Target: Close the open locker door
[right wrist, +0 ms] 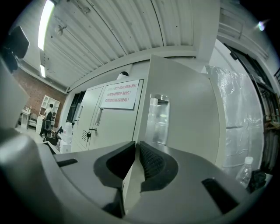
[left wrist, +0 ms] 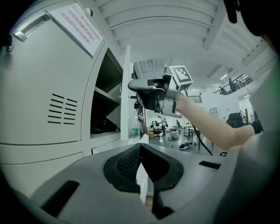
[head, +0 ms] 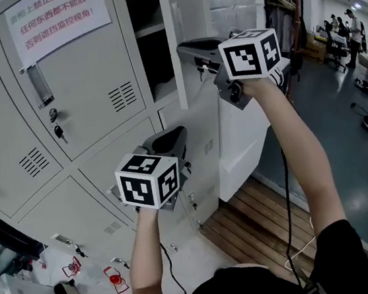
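Open locker door [head: 173, 51] stood edge-on to the head view, swung out from the upper compartment [head: 151, 60], clear pocket [right wrist: 158, 118] on its outer face. Right hand-held gripper [head: 188, 48] was raised at the door's free edge, jaws narrowed to a thin slit with nothing clamped, tips just at the outer face; actual contact unclear. Left hand-held gripper [head: 173, 138] sat lower, in front of the lower lockers, jaws together and empty. Closed door to the left carried a paper notice [head: 58, 18] with red print.
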Demonstrator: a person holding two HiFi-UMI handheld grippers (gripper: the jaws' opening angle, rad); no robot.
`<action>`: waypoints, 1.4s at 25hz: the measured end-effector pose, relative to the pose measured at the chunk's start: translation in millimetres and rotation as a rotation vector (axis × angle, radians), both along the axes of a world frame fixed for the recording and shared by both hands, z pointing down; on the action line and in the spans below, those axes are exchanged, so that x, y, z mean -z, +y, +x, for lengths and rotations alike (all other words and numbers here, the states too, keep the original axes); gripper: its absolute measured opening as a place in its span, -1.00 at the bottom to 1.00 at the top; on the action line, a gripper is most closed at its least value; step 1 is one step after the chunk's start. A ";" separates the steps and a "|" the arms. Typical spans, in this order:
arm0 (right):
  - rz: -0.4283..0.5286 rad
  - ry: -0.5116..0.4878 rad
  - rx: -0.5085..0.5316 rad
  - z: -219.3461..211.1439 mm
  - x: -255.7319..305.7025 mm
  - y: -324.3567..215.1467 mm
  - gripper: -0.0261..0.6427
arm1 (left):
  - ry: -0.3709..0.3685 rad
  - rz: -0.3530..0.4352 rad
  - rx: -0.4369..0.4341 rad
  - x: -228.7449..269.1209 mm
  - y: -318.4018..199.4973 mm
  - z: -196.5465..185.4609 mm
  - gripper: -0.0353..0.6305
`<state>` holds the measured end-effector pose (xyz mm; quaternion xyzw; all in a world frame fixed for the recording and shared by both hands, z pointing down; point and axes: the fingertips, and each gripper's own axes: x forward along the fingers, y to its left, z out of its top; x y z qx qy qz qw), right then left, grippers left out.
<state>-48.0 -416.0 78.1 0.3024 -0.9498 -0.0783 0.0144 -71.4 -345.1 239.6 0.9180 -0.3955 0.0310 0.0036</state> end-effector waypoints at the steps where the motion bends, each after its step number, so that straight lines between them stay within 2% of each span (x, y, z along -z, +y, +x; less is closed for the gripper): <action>1: -0.001 0.003 0.000 -1.9 0.0 -0.9 -0.81 | 0.001 -0.001 0.001 -0.3 0.0 -0.7 -0.84; 9: -0.007 0.019 -0.027 -16.7 -0.7 -10.4 -0.81 | 0.006 -0.008 0.019 -3.5 -2.1 -10.3 -0.84; 15: -0.002 0.077 -0.042 -31.2 -0.7 -19.5 -0.83 | 0.006 -0.011 0.030 -4.8 -4.3 -15.0 -0.84; 19: 0.023 0.099 -0.088 -34.2 2.4 -27.5 -0.91 | 0.001 -0.014 0.036 -7.0 -5.8 -17.5 -0.84; 29: -0.016 0.088 -0.097 -31.7 0.8 -46.3 -0.90 | -0.006 -0.008 0.044 -5.5 -7.1 -23.1 -0.84; 35: -0.008 0.105 -0.107 -37.3 0.1 -51.6 -0.90 | -0.009 -0.013 0.048 -8.7 -9.1 -25.0 -0.84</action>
